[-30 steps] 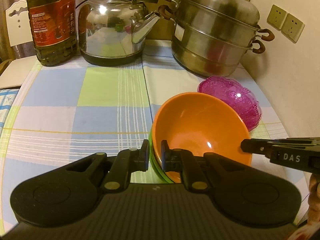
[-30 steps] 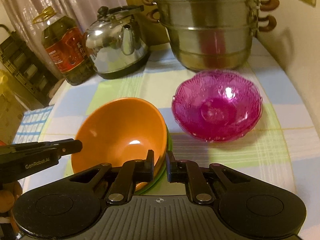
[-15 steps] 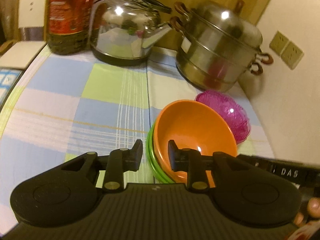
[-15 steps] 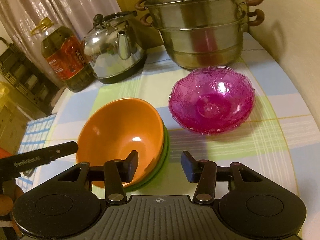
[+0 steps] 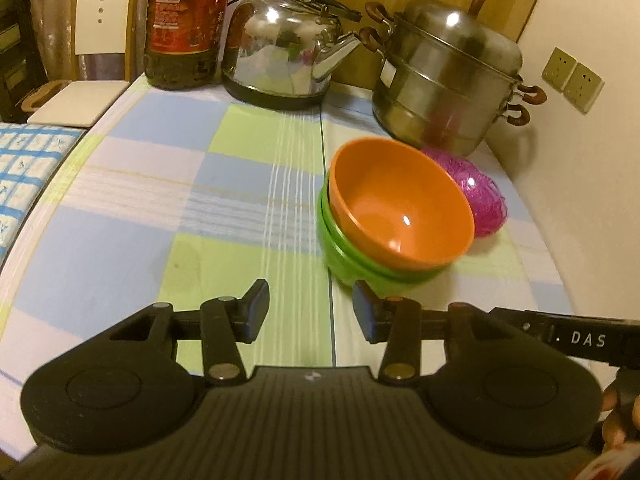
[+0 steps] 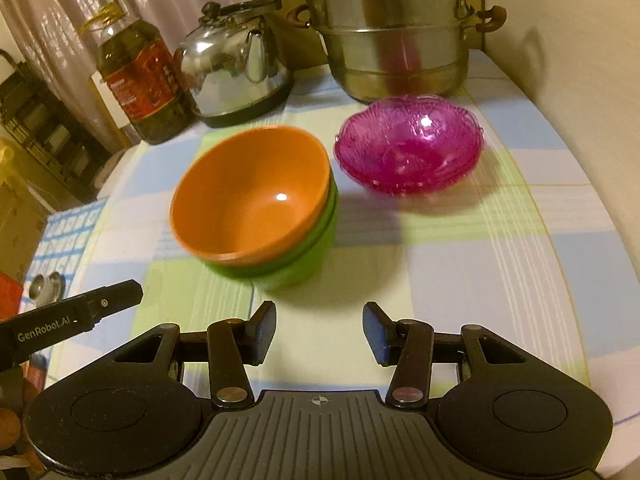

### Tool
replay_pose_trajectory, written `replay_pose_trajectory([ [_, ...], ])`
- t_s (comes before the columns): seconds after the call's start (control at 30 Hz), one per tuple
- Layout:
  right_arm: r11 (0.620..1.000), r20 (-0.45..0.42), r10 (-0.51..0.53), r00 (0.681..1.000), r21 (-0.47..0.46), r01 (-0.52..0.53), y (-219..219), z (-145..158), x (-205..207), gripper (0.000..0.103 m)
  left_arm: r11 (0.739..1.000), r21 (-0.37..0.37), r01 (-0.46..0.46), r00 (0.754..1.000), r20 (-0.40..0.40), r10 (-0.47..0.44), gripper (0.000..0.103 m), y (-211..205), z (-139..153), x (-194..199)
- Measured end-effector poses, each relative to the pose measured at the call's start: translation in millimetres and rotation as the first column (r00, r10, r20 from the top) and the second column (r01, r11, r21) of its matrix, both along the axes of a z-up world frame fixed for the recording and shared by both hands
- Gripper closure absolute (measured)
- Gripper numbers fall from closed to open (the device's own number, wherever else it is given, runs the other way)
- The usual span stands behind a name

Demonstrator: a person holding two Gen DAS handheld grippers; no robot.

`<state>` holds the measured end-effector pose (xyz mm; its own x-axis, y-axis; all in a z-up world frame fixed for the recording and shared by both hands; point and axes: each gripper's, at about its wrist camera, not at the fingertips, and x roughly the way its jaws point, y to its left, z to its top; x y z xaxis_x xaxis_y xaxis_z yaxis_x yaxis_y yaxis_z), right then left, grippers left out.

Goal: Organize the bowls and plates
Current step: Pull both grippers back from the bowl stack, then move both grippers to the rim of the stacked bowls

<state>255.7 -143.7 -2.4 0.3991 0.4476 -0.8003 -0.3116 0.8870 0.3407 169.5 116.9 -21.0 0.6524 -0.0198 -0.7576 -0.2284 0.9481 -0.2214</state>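
I pulled both claws back & let go: left claw (image 5: 308,310) just opened, empty; right claw (image 6: 318,330) open, empty. Orange bowl (image 6: 250,200) sits in green bowl (image 6: 298,258). Next, go slow for pink bowl (image 6: 408,148).

I see an orange bowl (image 6: 248,204) nested in a green bowl (image 6: 298,264), and beside them a translucent magenta bowl (image 6: 408,148) with an embossed pattern. The surface (image 5: 168,208) wears a checked cloth of pale blue, lime green and white.
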Motion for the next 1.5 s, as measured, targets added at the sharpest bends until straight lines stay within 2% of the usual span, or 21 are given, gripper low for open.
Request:
replay_pose_trajectory([
  [0.1, 1.0, 0.003, -0.006, 1.0, -0.01, 0.006, -4.8, 0.3, -11.5, 0.055, 1.0, -0.028, 0.005, 1.0, 0.001, -0.005, 0.061, -2.2, -3.3, -11.1],
  [0.27, 0.999, 0.028, -0.024, 0.999, -0.034, 0.025, -12.6, 3.5, -24.4, 0.055, 0.999, 0.031, 0.039, 0.999, 0.01, -0.039, 0.061, -13.3, -4.2, -20.9],
  [0.53, 0.998, 0.031, -0.051, 0.998, -0.046, 0.053, -23.1, 3.6, -32.6, 0.055, 0.999, 0.032, 0.019, 1.0, -0.012, -0.019, 0.061, -17.3, -4.5, -17.4],
  [0.77, 0.997, 0.031, -0.067, 0.997, -0.044, 0.069, -27.2, 4.7, -25.7, 0.055, 0.998, -0.058, 0.026, 0.999, -0.031, -0.028, 0.061, -15.2, -1.4, -5.4],
  [0.97, 0.997, 0.033, -0.071, 0.997, -0.026, 0.072, -25.9, 7.1, -17.6, 0.055, 0.992, -0.128, 0.019, 1.0, -0.014, -0.02, 0.061, -6.0, -0.4, 10.2],
  [1.03, 0.997, 0.036, -0.073, 0.997, -0.009, 0.073, -24.7, 9.1, -12.3, 0.055, 0.99, -0.138, 0.006, 1.0, 0.0, -0.006, 0.059, -0.1, 2.0, 15.2],
  [1.1, 0.996, 0.033, -0.083, 0.996, 0.028, 0.082, -24.9, 11.1, -5.2, 0.055, 0.988, -0.153, -0.013, 1.0, 0.011, 0.015, 0.049, 7.3, 4.1, 20.3],
  [1.17, 0.993, 0.017, -0.096, 0.995, 0.077, 0.094, -25.2, 13.1, 5.2, 0.054, 0.983, -0.183, -0.027, 0.999, 0.023, 0.032, 0.044, 16.3, 5.6, 27.8],
  [1.23, 0.986, -0.007, -0.103, 0.995, 0.132, 0.103, -24.9, 13.9, 17.3, 0.051, 0.977, -0.211, -0.041, 0.999, 0.024, 0.047, 0.042, 24.3, 5.4, 37.3],
  [1.3, 0.976, -0.038, -0.118, 0.992, 0.182, 0.123, -24.0, 12.0, 31.7, 0.04, 0.969, -0.239, -0.057, 0.998, 0.022, 0.064, 0.033, 32.3, 2.6, 47.3],
  [1.4, 0.964, -0.06, -0.148, 0.987, 0.216, 0.157, -20.3, 8.7, 51.9, 0.038, 0.959, -0.273, -0.077, 0.996, 0.015, 0.084, 0.033, 41.0, -3.3, 63.1],
  [1.5, 0.958, -0.086, -0.162, 0.983, 0.227, 0.178, -14.8, 2.2, 71.4, 0.038, 0.933, -0.348, -0.088, 0.996, -0.006, 0.092, 0.033, 48.3, -13.1, 78.6],
])
